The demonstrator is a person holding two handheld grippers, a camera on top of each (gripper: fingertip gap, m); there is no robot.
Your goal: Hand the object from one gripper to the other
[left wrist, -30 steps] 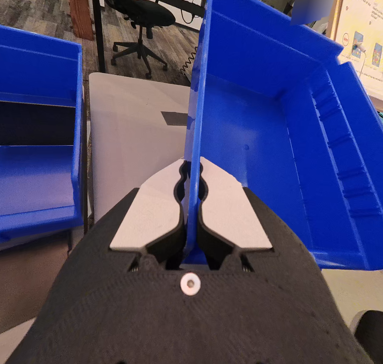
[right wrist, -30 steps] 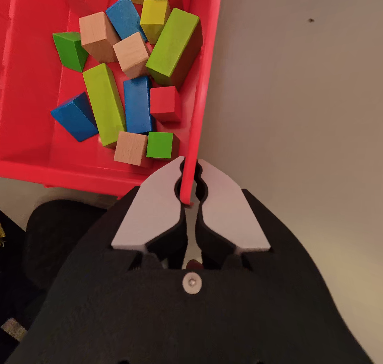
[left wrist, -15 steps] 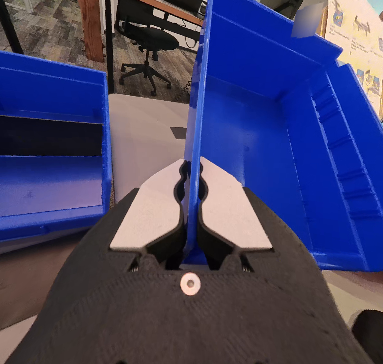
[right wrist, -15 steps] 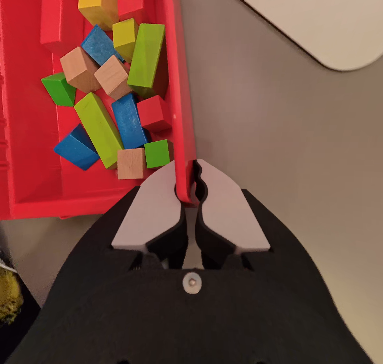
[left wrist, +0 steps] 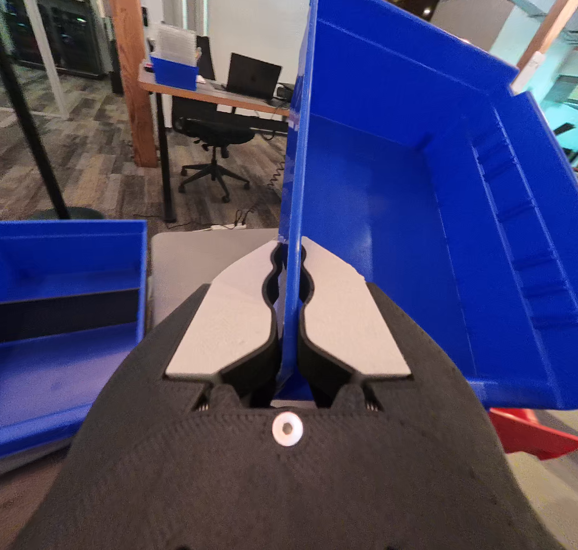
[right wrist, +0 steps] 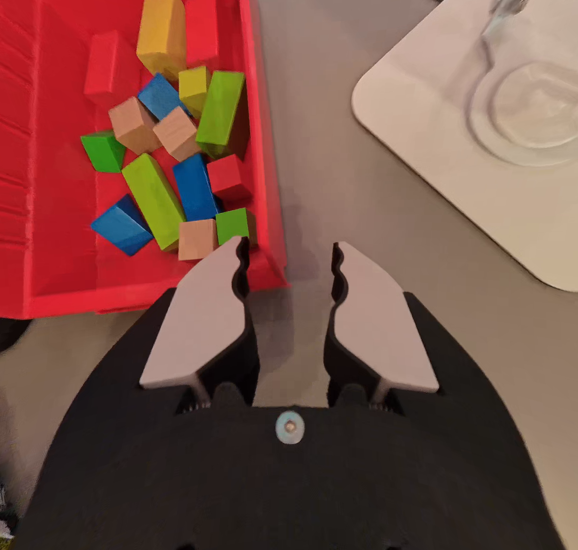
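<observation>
Clamping the left gripper [left wrist: 292,247] on a raised blue bin's [left wrist: 391,222] side wall, both pads pressed against it; right gripper [right wrist: 289,245] spread wide, holding nothing, above the red bin's [right wrist: 269,191] corner on the desk [right wrist: 344,222].

Close wrist views, red bin [right wrist: 266,147] shared

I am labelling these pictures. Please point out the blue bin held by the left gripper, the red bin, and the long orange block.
blue bin [left wrist: 391,222]: left wrist view, inner floor.
red bin [right wrist: 56,269]: right wrist view, bare inner floor.
long orange block [right wrist: 161,31]: right wrist view, top face.
</observation>
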